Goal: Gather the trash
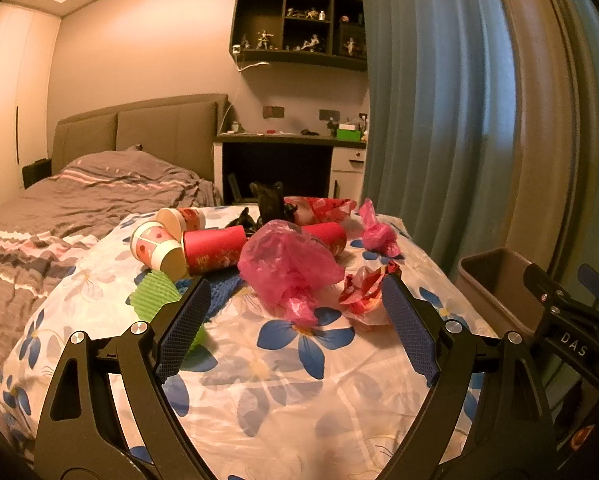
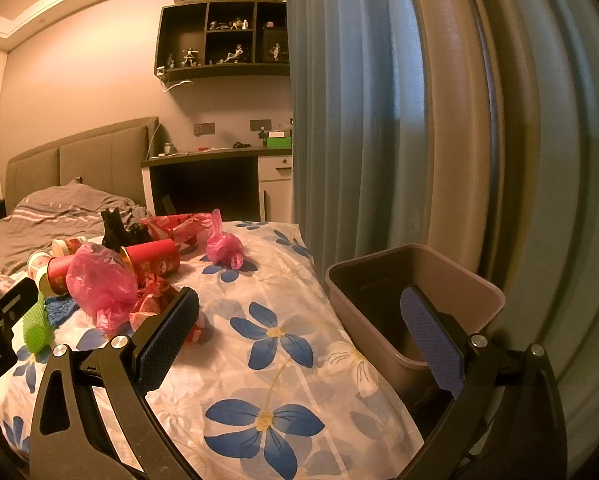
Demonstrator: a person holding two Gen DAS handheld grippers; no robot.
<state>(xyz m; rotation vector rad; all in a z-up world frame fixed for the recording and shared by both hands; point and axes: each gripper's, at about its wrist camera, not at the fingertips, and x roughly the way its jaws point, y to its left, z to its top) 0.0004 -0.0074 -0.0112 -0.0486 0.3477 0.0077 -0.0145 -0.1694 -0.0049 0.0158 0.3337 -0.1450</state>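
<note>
**Cleanup yet to begin**

Trash lies heaped on the floral bedspread [image 1: 299,360]: a pink plastic bag [image 1: 289,264], red paper cups [image 1: 213,250], crumpled wrappers [image 1: 365,292]. The bin [image 2: 415,300] beside the bed looks empty. Left gripper [image 1: 295,320] and right gripper [image 2: 299,336] hover, jaws apart, holding nothing.

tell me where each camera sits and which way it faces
Left wrist: on the left tongs, looking along their open fingers over the floral cover at the trash pile, big pink bag dead ahead; the right tongs show at the right edge.
Right wrist: on the right tongs, open, facing the cover and the bin by the curtain.
Shared: pink bag, red cups, bin, curtain, bed, shelf.
</note>
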